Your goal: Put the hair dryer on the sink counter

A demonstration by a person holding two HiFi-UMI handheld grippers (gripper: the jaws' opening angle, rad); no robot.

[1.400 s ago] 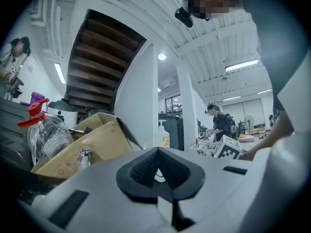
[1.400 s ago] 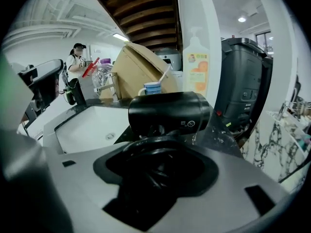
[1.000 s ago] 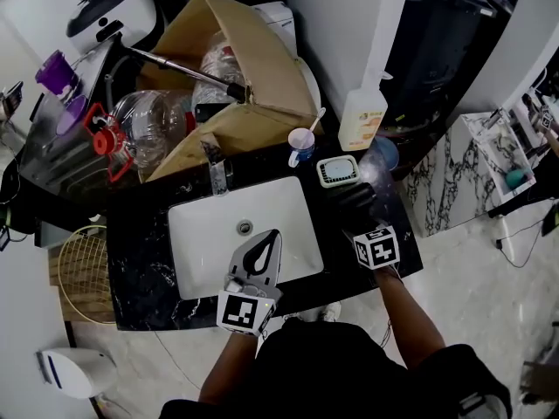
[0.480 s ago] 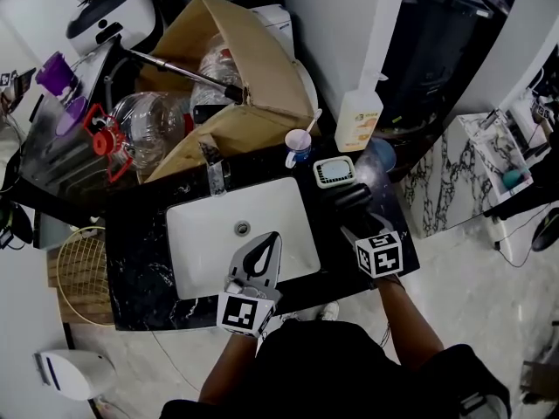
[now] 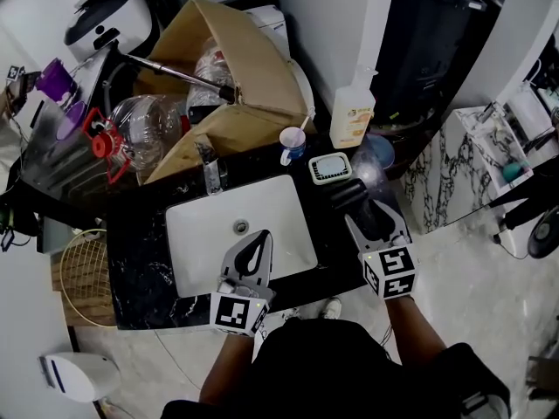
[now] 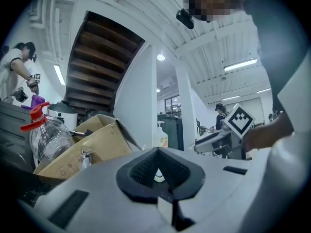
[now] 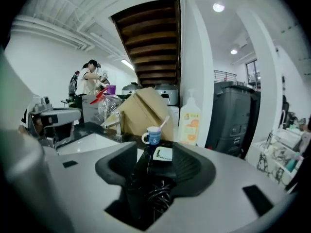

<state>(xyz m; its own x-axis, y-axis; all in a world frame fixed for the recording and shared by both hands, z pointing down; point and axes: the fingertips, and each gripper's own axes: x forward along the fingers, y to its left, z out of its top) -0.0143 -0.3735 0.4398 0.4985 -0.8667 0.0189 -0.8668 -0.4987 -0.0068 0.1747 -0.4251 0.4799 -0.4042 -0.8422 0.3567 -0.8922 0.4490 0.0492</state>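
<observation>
The black hair dryer (image 5: 347, 195) lies on the dark sink counter (image 5: 140, 264), right of the white basin (image 5: 236, 234). My right gripper (image 5: 365, 215) reaches over its near end. In the right gripper view the dryer (image 7: 138, 178) and its coiled cord sit between the jaws of the right gripper (image 7: 155, 161). Those jaws are closing and stand wide, with a gap beside the dryer. My left gripper (image 5: 262, 239) hovers over the front of the basin. It is shut and holds nothing, as the left gripper view (image 6: 158, 166) also shows.
Behind the dryer stand a small soap box (image 5: 332, 168), a cup with a toothbrush (image 5: 293, 144) and a pump bottle (image 5: 352, 116). The faucet (image 5: 210, 177) is at the basin's back. A cardboard box (image 5: 236, 68) and a clear jug (image 5: 140, 125) crowd the far left.
My right gripper has drawn back toward me along the counter's right side, while the hair dryer stays lying on the counter. The left gripper has barely moved.
</observation>
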